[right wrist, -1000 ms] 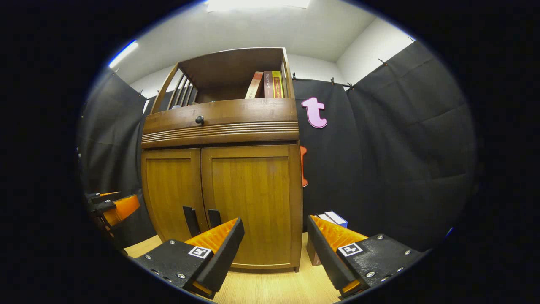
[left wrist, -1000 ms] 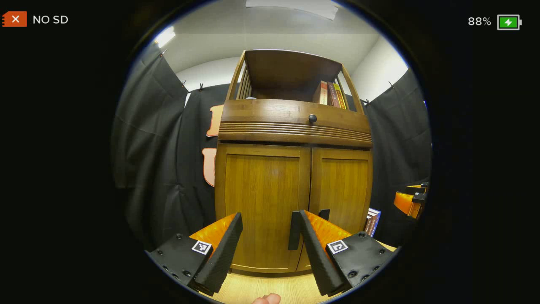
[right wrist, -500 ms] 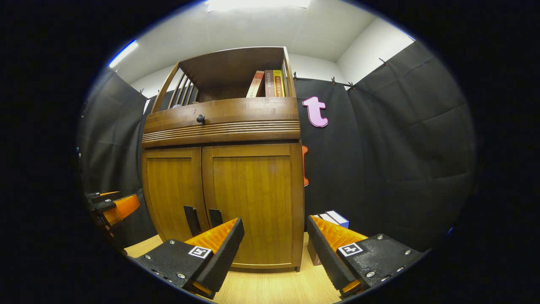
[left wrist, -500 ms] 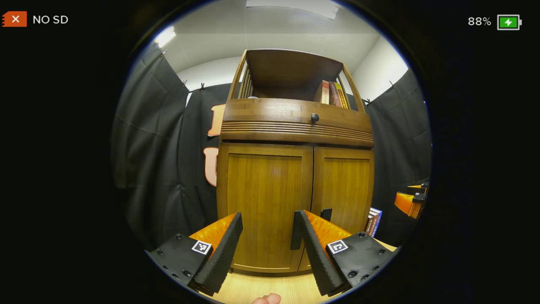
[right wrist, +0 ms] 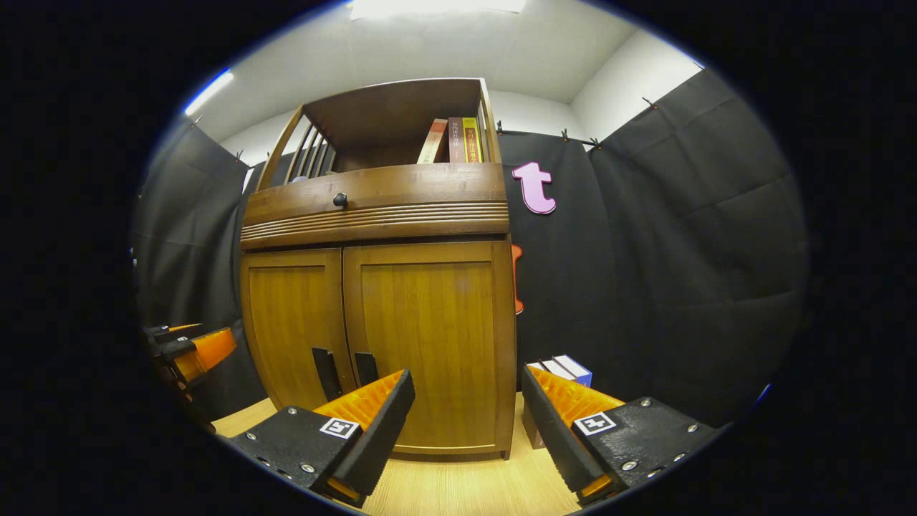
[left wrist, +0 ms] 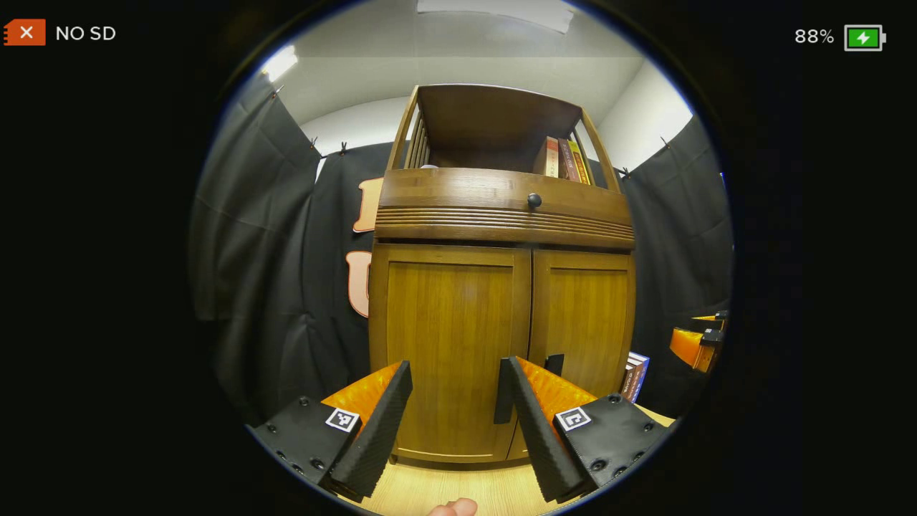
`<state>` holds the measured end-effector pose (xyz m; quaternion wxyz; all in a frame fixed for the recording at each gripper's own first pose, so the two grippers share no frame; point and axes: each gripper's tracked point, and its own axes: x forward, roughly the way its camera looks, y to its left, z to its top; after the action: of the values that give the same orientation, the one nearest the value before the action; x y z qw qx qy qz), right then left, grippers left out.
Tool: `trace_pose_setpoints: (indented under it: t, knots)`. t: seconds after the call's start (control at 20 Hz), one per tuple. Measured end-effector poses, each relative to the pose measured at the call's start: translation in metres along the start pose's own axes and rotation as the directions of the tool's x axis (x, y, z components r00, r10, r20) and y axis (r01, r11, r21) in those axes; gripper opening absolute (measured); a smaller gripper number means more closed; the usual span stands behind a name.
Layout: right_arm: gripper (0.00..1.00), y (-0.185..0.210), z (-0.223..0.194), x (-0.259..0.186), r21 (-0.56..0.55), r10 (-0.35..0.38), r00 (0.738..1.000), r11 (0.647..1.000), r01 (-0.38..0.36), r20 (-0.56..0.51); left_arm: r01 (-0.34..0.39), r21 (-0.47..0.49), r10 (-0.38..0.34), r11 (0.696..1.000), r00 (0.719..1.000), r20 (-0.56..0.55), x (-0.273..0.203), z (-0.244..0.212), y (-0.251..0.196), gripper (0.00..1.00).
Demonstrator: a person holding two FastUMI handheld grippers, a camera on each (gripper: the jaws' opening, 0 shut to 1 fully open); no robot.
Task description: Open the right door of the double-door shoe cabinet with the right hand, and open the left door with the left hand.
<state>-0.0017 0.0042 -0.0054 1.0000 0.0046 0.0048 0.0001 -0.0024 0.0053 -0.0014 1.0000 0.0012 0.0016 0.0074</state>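
Note:
The wooden shoe cabinet stands in front of me with both doors shut. In the left gripper view its left door (left wrist: pixel 448 337) is straight ahead and its right door (left wrist: pixel 584 315) is beyond it. My left gripper (left wrist: pixel 455 365) is open, short of the left door. The left door's dark handle (left wrist: pixel 502 401) peeks out beside one finger, and the right door's handle (left wrist: pixel 553 363) is next to it. In the right gripper view my right gripper (right wrist: pixel 467 376) is open before the right door (right wrist: pixel 430 337), whose handle (right wrist: pixel 367 367) lies left of it, beside the left door (right wrist: pixel 294 322).
A drawer with a dark knob (right wrist: pixel 339 200) sits above the doors, under an open shelf holding books (right wrist: pixel 455 140). More books (right wrist: pixel 566 369) stand on the wooden floor right of the cabinet. The left gripper (right wrist: pixel 188 342) shows far left, the right gripper (left wrist: pixel 698 337) far right.
Both views have shifted only very slightly. The doors stay shut and both grippers stay open.

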Motion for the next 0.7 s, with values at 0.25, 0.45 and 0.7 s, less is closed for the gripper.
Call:
trace_pose_setpoints:
  t: [0.25, 0.45, 0.7]
  knots:
    - [0.93, 0.009, -0.006, 0.003, 0.005, 0.027, 1.0, 1.0, -0.027, -0.009, -0.006, 0.003, 0.006, 1.0, 1.0, -0.001, -0.003, 0.001, 0.002, 0.81]
    - [0.93, 0.033, -0.008, 0.019, -0.016, 0.089, 0.996, 0.996, -0.09, -0.006, -0.016, 0.013, 0.017, 1.0, 1.0, -0.001, -0.005, 0.002, 0.006, 0.81]
    - [0.94, 0.083, -0.03, 0.066, 0.008, 0.188, 0.982, 0.982, -0.188, -0.035, -0.021, 0.003, 0.022, 1.0, 1.0, -0.006, -0.013, 0.002, 0.007, 0.81]
